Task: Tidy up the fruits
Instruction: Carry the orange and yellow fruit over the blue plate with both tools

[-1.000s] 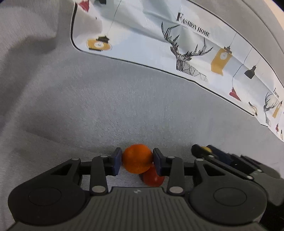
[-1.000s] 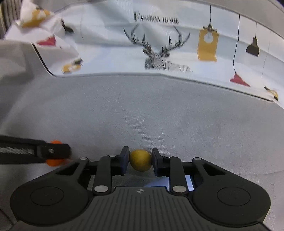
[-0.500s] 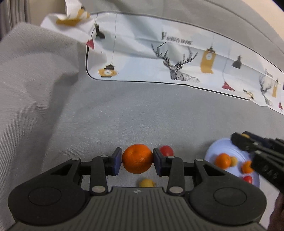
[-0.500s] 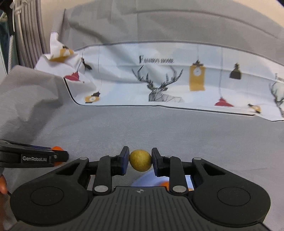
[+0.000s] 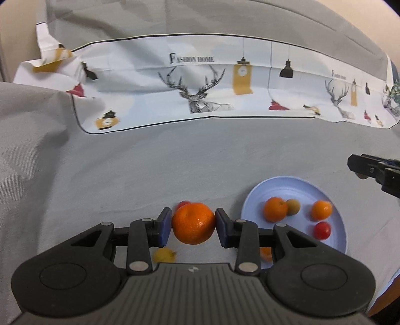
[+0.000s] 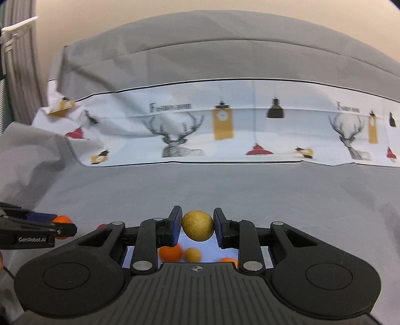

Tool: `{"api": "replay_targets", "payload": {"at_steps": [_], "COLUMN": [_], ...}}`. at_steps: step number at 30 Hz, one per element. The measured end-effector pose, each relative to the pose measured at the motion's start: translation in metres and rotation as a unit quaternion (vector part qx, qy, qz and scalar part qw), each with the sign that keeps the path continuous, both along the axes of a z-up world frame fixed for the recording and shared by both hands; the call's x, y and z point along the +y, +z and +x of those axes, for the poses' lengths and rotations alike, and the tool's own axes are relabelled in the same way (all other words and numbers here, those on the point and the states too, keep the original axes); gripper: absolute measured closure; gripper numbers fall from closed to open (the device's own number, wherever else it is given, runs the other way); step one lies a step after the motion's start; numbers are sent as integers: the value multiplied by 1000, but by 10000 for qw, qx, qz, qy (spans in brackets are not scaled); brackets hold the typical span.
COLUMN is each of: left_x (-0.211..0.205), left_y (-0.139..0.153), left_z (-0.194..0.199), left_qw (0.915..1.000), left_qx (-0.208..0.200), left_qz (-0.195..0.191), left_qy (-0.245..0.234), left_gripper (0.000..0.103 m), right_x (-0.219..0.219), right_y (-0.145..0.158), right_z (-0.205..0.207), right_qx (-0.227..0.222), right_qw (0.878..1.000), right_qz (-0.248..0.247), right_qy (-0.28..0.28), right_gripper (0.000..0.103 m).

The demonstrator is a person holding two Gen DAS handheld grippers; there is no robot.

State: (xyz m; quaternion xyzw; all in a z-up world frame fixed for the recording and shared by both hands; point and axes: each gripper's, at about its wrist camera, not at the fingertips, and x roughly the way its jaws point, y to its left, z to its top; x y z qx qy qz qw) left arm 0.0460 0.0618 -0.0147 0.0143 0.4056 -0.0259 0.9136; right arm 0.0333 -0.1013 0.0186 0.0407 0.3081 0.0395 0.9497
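Observation:
My left gripper [image 5: 193, 223] is shut on an orange mandarin [image 5: 193, 223], held above the grey cloth. Under it lie a small red fruit [image 5: 182, 203] and a yellow fruit [image 5: 163, 255]. To the right sits a pale blue plate [image 5: 270, 183] with two oranges [image 5: 275, 209], a tan fruit [image 5: 293, 206] and a red tomato [image 5: 322, 230]. My right gripper [image 6: 197, 225] is shut on a tan round fruit [image 6: 197, 225] and hovers over the plate [image 6: 212, 246]. The other gripper [image 6: 37, 231] shows at the left edge of the right wrist view with the mandarin [image 6: 62, 220].
A grey cloth [image 5: 150, 162] covers the surface and rises in folds at the left. A white printed cloth with deer and lamps [image 5: 200, 87] lies across the back. A beige wall [image 6: 175, 10] stands behind.
Both grippers have risen and pulled back with their fruits. The plate has come into the left wrist view, and the right gripper now hangs over it.

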Motion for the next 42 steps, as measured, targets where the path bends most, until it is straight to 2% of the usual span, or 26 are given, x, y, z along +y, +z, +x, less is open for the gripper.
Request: {"api": "replay_targets", "payload": {"at_steps": [14,29,42], "left_x": [-21,-68,-83], "left_y": [-6,-15,-22], "left_z": [11,-4,-7], "left_qw": [9997,9906,9871], "left_qx": [-13,11,44], "left_qz": [-106,-292,-283], "left_qy": [-222,-1336,-1577], "left_gripper": [61,61,61], "right_x": [0,0,2], "right_y": [-8,-13,-16], "right_z": [12,16,18], "right_qx": [152,297,351], "right_qw": [9997,9993,9992], "right_qz": [-35,-66,-94], "right_qy": [-185,-225,-193], "right_gripper": [74,74,74]}}
